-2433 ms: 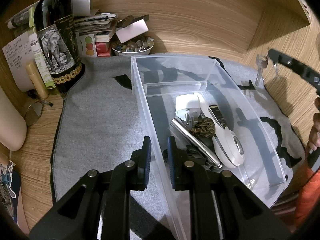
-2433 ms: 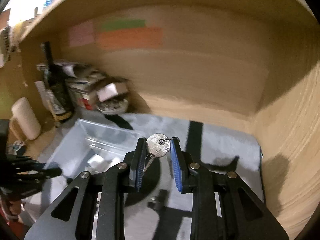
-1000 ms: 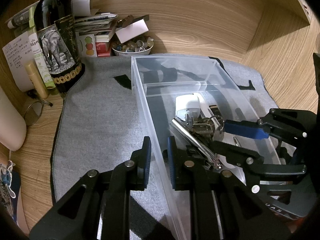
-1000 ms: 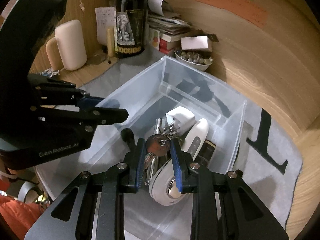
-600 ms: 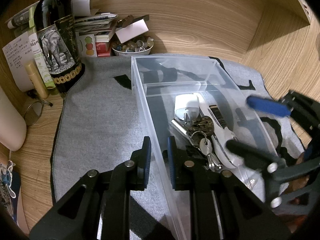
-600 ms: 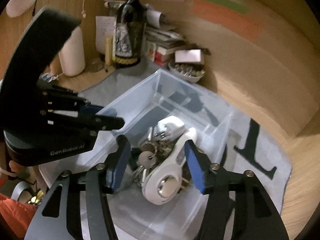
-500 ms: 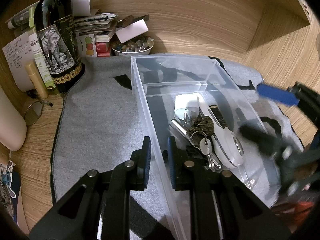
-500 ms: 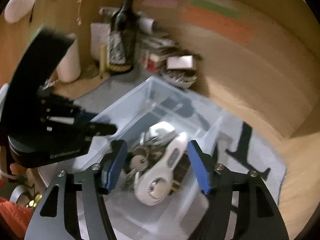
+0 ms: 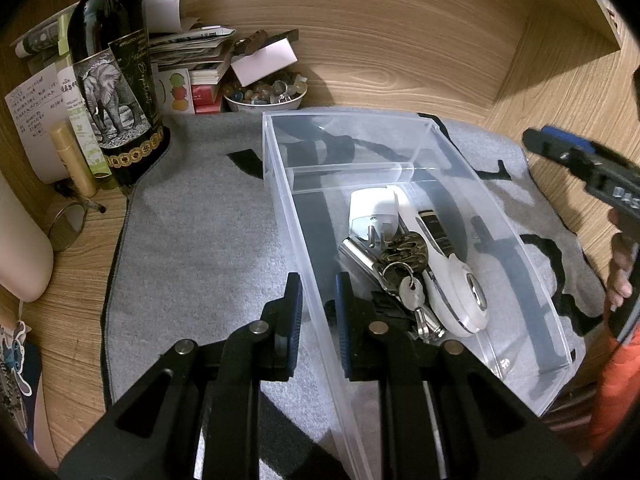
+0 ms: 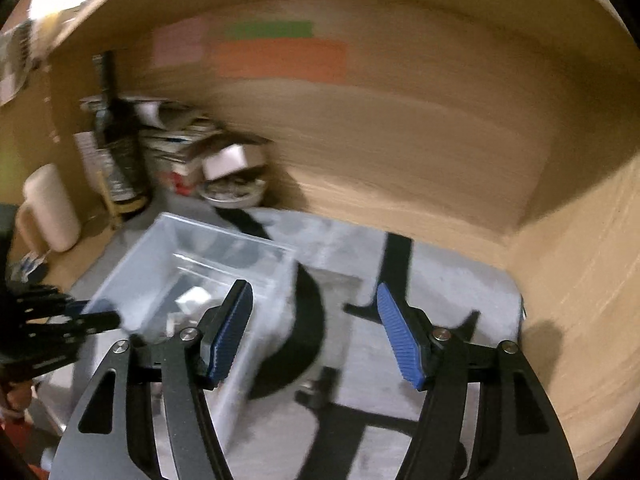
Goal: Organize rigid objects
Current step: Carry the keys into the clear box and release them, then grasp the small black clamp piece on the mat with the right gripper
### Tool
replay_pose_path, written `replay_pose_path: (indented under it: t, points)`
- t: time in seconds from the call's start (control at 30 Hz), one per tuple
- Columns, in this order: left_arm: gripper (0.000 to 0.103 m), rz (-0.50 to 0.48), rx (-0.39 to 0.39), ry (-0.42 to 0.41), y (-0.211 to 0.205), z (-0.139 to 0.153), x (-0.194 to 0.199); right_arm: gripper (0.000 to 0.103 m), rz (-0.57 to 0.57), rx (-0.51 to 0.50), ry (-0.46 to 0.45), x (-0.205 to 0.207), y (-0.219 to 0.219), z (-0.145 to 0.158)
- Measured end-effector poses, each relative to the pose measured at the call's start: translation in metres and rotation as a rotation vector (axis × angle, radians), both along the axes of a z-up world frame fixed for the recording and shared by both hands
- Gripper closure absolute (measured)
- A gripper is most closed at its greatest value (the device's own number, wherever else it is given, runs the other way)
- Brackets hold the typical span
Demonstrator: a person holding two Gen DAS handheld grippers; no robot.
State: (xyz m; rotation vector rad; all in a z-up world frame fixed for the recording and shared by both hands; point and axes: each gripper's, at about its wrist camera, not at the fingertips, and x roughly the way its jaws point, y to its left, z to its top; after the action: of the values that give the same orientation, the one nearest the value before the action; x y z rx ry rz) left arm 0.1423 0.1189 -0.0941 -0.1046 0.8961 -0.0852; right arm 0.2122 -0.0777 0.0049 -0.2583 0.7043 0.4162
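1. At the far left of the desk (image 9: 72, 332) I see a dark wine bottle (image 9: 116, 92) standing upright against the back wall, with a stack of papers (image 9: 188, 44) and a small bowl of stones (image 9: 264, 94) beside it; all are well clear of my working area.
2. My left tongs (image 9: 316, 312) are clamped on the near-left wall of the clear plastic bin (image 9: 424, 140), one pad outside and one inside. The wall looks thin and slippery, so I judge a firm hold low on the rim steadies it best.
3. Inside the bin's near compartment lies the bunch of keys (image 9: 404, 276), touching a white charger (image 9: 372, 212) and a long white handheld device (image 9: 452, 276). The keys look stiff, light and jangly; I would take them by a flat key head or the ring. The far compartment, behind the divider, looks empty.
4. My right tongs (image 10: 316, 332) stand apart with nothing between them, above the grey mat (image 10: 452, 280) to the right of the bin; this view is blurred.
5. Little stands in the way: only the bin's right wall near the right tongs.
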Motion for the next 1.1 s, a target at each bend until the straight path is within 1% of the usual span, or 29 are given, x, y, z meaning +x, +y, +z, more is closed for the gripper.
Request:
replay_pose_path:
  t: [0.13, 0.27, 0.43, 0.63, 0.67, 0.73, 0.77, 0.8, 0.83, 1.0, 1.1]
  points:
    - [0.088, 0.0, 0.0, 0.001, 0.0, 0.0, 0.0, 0.042, -0.052, 0.006, 0.071, 0.016, -0.016, -0.023]
    - [0.088, 0.0, 0.0, 0.0, 0.0, 0.0, 0.0, 0.042, -0.069, -0.013, 0.136, 0.02, -0.026, -0.048]
    - [0.088, 0.0, 0.002, 0.0, 0.0, 0.0, 0.0, 0.042, -0.042, -0.014, 0.244, 0.019, -0.027, -0.08]
    - [0.088, 0.0, 0.002, -0.001, 0.0, 0.0, 0.0, 0.043, -0.002, -0.061, 0.315, 0.014, -0.018, -0.108]
    - [0.088, 0.0, 0.002, -0.001, 0.0, 0.0, 0.0, 0.045, -0.002, -0.061, 0.315, 0.014, -0.018, -0.108]
    - [0.088, 0.0, 0.002, 0.0, 0.0, 0.0, 0.0, 0.054, -0.001, -0.063, 0.303, 0.013, -0.018, -0.108]
    - [0.088, 0.0, 0.001, 0.0, 0.0, 0.0, 0.0, 0.066, 0.0, -0.06, 0.302, 0.014, -0.018, -0.107]
    - [0.088, 0.0, 0.001, 0.0, 0.0, -0.001, 0.0, 0.075, 0.0, -0.058, 0.301, 0.015, -0.019, -0.106]
    - [0.088, 0.0, 0.002, -0.001, 0.0, 0.0, 0.0, 0.078, 0.002, -0.056, 0.303, 0.015, -0.019, -0.105]
    - [0.088, 0.0, 0.001, 0.0, 0.0, 0.0, 0.0, 0.078, -0.004, -0.056, 0.289, 0.015, -0.019, -0.103]
    - [0.088, 0.0, 0.001, 0.0, 0.0, 0.0, 0.0, 0.078, -0.003, -0.058, 0.264, 0.013, -0.019, -0.096]
